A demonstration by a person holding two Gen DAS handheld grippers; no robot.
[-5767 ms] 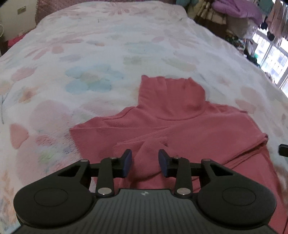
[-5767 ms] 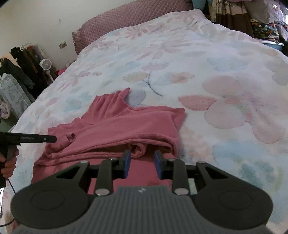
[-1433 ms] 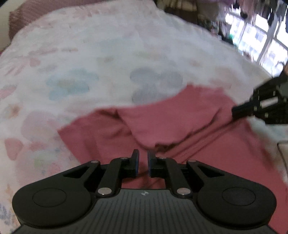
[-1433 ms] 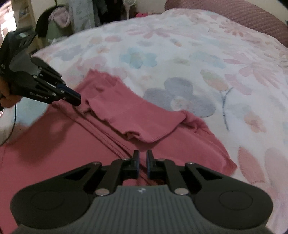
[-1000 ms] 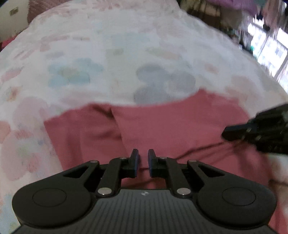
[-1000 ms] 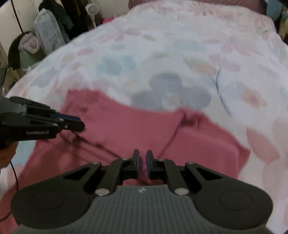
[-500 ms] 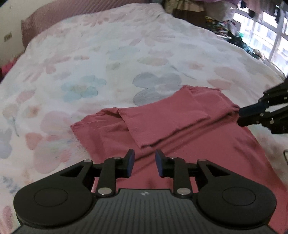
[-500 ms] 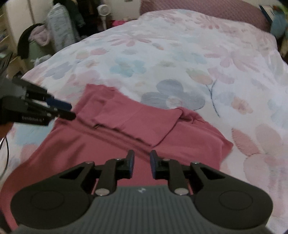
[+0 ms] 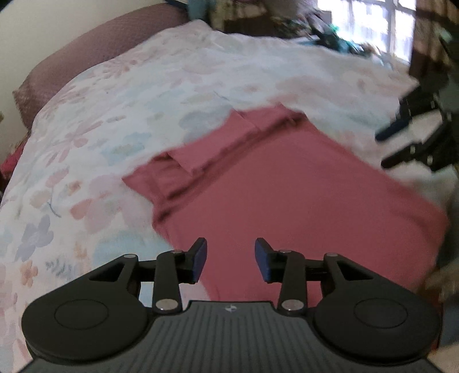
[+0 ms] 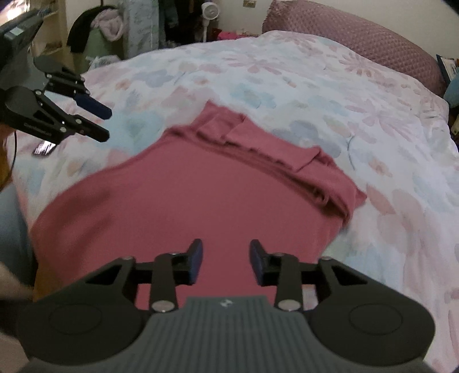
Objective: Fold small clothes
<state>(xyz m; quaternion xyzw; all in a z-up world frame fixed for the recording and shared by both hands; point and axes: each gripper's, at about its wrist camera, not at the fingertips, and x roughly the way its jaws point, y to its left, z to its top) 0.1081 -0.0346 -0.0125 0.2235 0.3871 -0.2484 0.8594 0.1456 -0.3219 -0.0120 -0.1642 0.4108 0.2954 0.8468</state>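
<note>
A pink turtleneck top (image 9: 287,195) lies flat on the flowered bedspread (image 9: 143,94), its collar and sleeves folded in at the far end. It also shows in the right wrist view (image 10: 186,200). My left gripper (image 9: 231,259) is open and empty above the top's near left edge. My right gripper (image 10: 225,261) is open and empty above the top's near hem. Each gripper shows in the other's view, the right gripper (image 9: 401,143) at the right, the left gripper (image 10: 94,120) at the left, both open and held above the bed.
A mauve quilted headboard cushion (image 10: 373,43) runs along the far end of the bed. Clothes, a fan and bags (image 10: 143,25) stand beyond the bed's left side. A window (image 9: 373,25) with clutter lies past the bed's right side.
Both grippers have opened wider and pulled back toward the top's hem end. The top lies folded at its collar end, let go by both grippers.
</note>
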